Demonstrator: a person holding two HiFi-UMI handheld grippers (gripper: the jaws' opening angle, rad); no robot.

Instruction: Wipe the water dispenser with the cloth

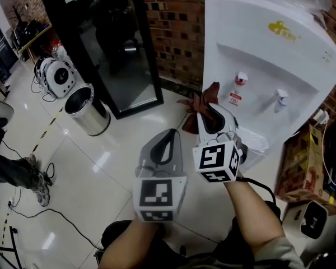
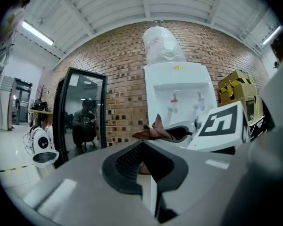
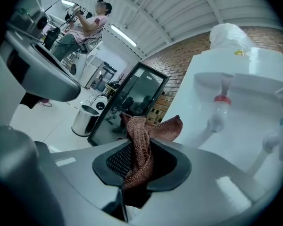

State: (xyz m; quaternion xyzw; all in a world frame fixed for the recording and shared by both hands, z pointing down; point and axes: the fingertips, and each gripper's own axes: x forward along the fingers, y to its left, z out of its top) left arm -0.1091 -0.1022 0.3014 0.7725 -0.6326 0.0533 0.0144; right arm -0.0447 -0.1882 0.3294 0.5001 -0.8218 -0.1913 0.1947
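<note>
The right gripper (image 1: 210, 119) is clenched on the cloth (image 1: 204, 102). In the right gripper view its jaws pinch a reddish-brown knitted fold (image 3: 167, 128) between the dark pads (image 3: 114, 161), standing only as far apart as the bunched fabric makes them. The fabric rises out of the tips toward 12 o'clock and a loose end hangs below them toward 6 o'clock.

The white water dispenser (image 1: 269, 55) stands at 1 o'clock from this gripper in the head view, with its red tap (image 1: 241, 80) closest to the cloth's top corner. The cloth overlaps the dispenser's left front edge there, but I cannot tell whether it touches.

The left gripper (image 1: 167, 142) sits at 8 o'clock from the right one, just beside it. In the left gripper view its jaw tips (image 2: 142, 145) meet and grip nothing.

A steel bin (image 1: 87, 110) stands on the tiled floor (image 1: 101, 189) at 10 o'clock, well apart.
</note>
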